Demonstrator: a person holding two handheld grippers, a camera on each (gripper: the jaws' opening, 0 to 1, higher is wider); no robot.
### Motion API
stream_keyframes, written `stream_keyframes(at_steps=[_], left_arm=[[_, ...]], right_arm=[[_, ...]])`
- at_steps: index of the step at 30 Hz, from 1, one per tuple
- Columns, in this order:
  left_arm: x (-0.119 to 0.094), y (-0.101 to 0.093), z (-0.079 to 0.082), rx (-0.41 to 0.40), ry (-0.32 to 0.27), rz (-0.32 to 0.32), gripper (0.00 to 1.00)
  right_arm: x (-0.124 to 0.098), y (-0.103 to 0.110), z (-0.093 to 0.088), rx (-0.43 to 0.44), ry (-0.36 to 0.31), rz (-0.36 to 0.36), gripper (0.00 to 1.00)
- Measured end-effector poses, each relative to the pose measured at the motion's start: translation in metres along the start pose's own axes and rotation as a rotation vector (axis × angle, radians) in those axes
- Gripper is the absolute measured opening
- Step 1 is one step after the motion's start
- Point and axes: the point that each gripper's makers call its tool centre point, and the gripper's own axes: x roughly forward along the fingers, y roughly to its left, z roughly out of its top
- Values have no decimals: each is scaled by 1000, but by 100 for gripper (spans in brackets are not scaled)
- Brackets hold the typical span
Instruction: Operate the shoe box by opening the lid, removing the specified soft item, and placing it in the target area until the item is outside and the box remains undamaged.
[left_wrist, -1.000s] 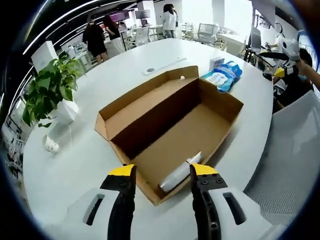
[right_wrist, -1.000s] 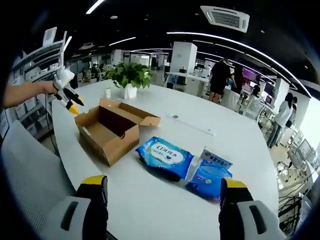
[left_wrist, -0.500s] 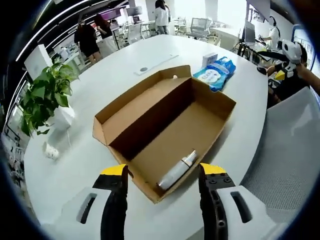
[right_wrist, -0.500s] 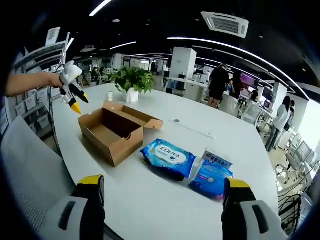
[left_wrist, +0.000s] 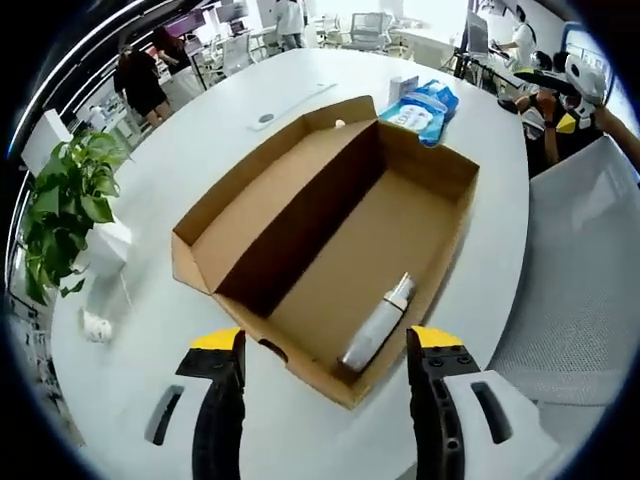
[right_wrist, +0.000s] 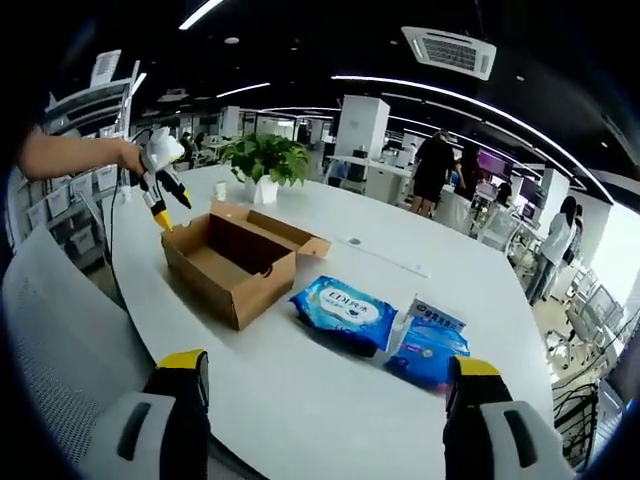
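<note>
The shoe box (left_wrist: 330, 225) is sitting open on the white table (left_wrist: 150, 300), plain brown corrugated cardboard, its long lid flap folded back flat on the far side from the left gripper (left_wrist: 325, 345). That gripper is hovering just above the near short end of the box, its two yellow-tipped black jaws standing wide apart and gripping nothing. Between and just ahead of those jaws, a slim silvery-white tube with a white cap (left_wrist: 378, 322) is lying on the box floor along the right-hand wall. No print on the box or the tube is showing clearly enough to read.

Beyond the box's far end, two soft blue-and-white packs (left_wrist: 422, 103) are lying on the table, outside the box. In the right gripper view, the nearer blue pack (right_wrist: 345, 312) is carrying a white oval label with lettering too small to read for sure, and the second pack (right_wrist: 428, 338) is resting beside it. The right gripper (right_wrist: 320, 370) is hanging well back from the table edge, its jaws spread wide and empty. A potted green plant in a white pot (right_wrist: 262, 165) is standing past the box. A person's hand is holding the left gripper over the box's far corner there.
</note>
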Motion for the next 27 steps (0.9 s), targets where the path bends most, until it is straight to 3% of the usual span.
stream_keyframes(at_steps=[4,8,14,27], left_arm=[[3,-2,-8,43,41,-1,70],[3,-4,-7,76,34,-4,73],[8,-3,-11,112,49,-20,76],[14,-4,-4,237,72,-84,81]], right_arm=[[-3,5,-4,-7,4,3,99],[-10,8,3,-6,-36,3,99],[-13,15,-2,-8,-36,5,99],[-13,19,-6,-11,-33,13,99]])
